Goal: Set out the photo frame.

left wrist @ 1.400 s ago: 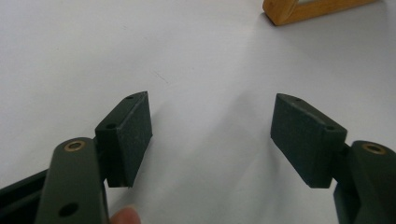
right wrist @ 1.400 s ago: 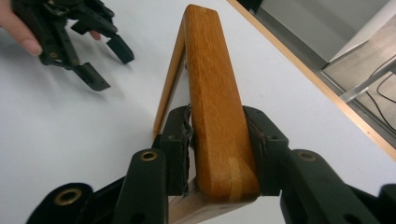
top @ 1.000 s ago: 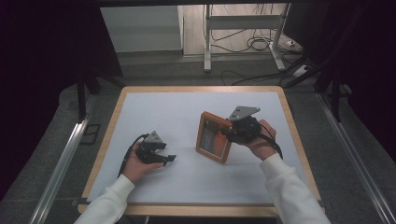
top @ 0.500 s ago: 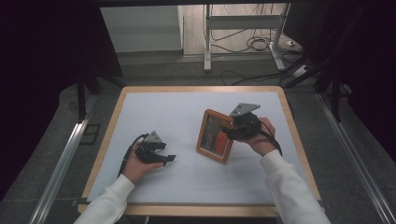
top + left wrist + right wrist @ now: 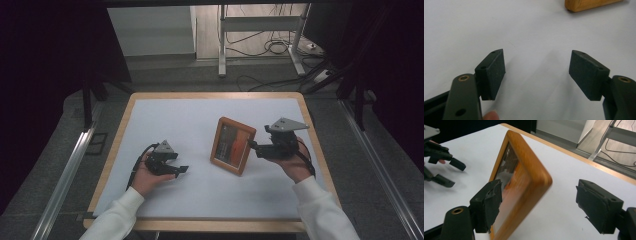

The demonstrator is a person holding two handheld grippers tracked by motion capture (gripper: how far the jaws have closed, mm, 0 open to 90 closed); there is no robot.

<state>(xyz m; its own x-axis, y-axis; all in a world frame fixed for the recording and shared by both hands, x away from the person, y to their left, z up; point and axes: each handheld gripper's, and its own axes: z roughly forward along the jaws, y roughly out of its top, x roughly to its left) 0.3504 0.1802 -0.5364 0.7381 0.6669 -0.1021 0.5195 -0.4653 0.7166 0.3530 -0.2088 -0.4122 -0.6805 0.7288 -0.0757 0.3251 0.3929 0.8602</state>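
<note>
A wooden picture frame [image 5: 233,145] stands upright near the centre of a white counter [image 5: 165,120] with a pale wood rim, a little right of middle in the high view. Its glazed front, showing an orange and brown picture, faces the lower left of that view and leans slightly back — presumably on a prop behind it, which cannot be seen.

The right gripper [image 5: 255,147], held in a hand in a white sleeve, sits just to the right of the frame. Its fingers have just been opening and now stand wide apart. In the right gripper view, the frame's near edge [image 5: 524,180] lies between the two fingers [image 5: 487,203] without either pad pressing on it, which suggests the frame has been set down and let go so it can stand by itself.

The left gripper [image 5: 177,167] rests low on the counter at the lower left, well apart from the frame. Its fingers [image 5: 492,72] are also spread wide and hold nothing — apparently it is idle while the other hand works.
</note>
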